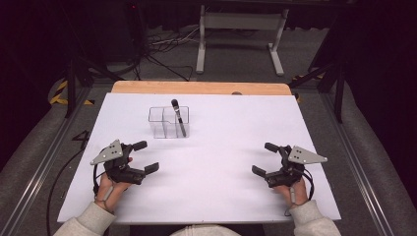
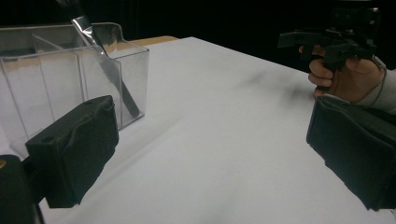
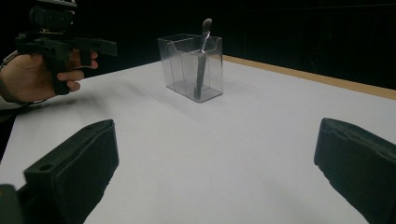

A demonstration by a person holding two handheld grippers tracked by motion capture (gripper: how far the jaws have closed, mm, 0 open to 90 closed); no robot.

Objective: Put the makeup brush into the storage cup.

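White sheeting covers the surface, with a strip of bare wood showing along its far edge. Toward the far left of centre stands a clear plastic organizer, a small box split into compartments. A dark makeup brush stands in its right-hand compartment, leaning, with its bristle head up above the rim and its handle end down on the box floor (the handle looks silvery through the plastic in the right gripper view).

At the near left, the left claw is held by the person's left hand, its jaws spread wide with nothing between them. It points toward the middle of the surface, and the organizer sits near it on the far side; in the left gripper view the box stands just beyond the left jaw.

At the near right, the right claw is held by the right hand, also spread wide and empty, pointing inward toward the left claw. The two are well apart, with bare white sheet between them. Pale sleeves enter from the near edge.
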